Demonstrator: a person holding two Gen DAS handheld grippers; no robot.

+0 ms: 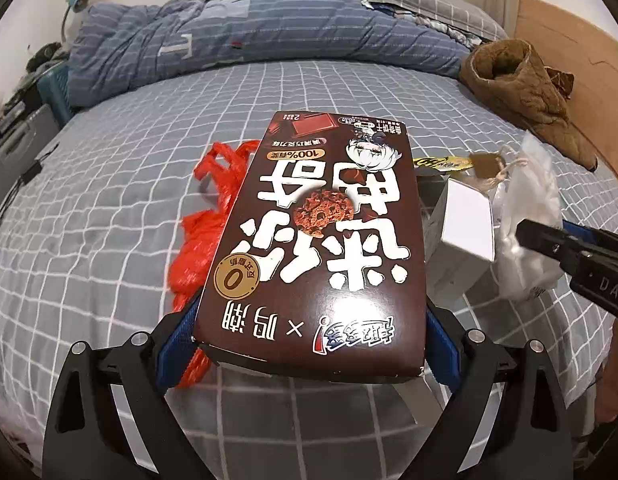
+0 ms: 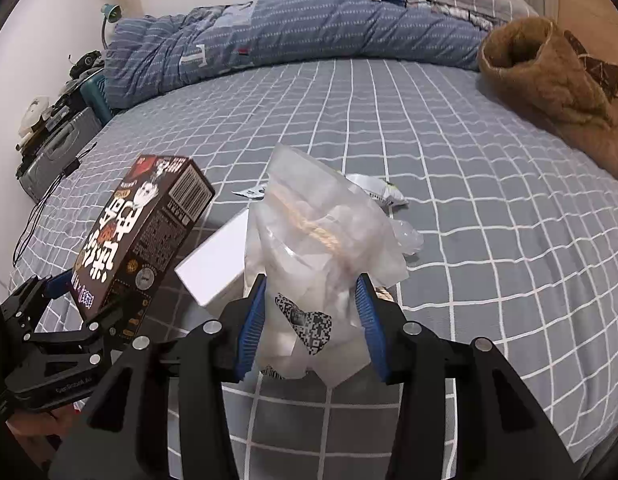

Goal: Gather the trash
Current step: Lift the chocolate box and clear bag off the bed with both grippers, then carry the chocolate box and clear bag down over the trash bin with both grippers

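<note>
My left gripper [image 1: 309,332] is shut on a brown cookie box [image 1: 321,236], held by its near end and raised above the bed. The same box [image 2: 145,236] shows tilted at the left of the right wrist view. My right gripper [image 2: 311,292] is shut on a crumpled translucent white bag [image 2: 321,240] with twine inside and a printed code on it. In the left wrist view that bag [image 1: 525,208] hangs at the right. A red plastic bag [image 1: 205,232] lies on the sheet under the box. A small white box [image 1: 465,224] sits between the two grippers.
A yellow wrapper [image 1: 441,162], a white-green wrapper [image 2: 381,190] and a scrap of clear plastic [image 2: 407,236] lie on the grey checked sheet [image 2: 489,200]. A blue quilt [image 2: 309,28] is heaped at the back and a brown coat [image 2: 549,80] at the right. Clutter stands off the bed's left edge.
</note>
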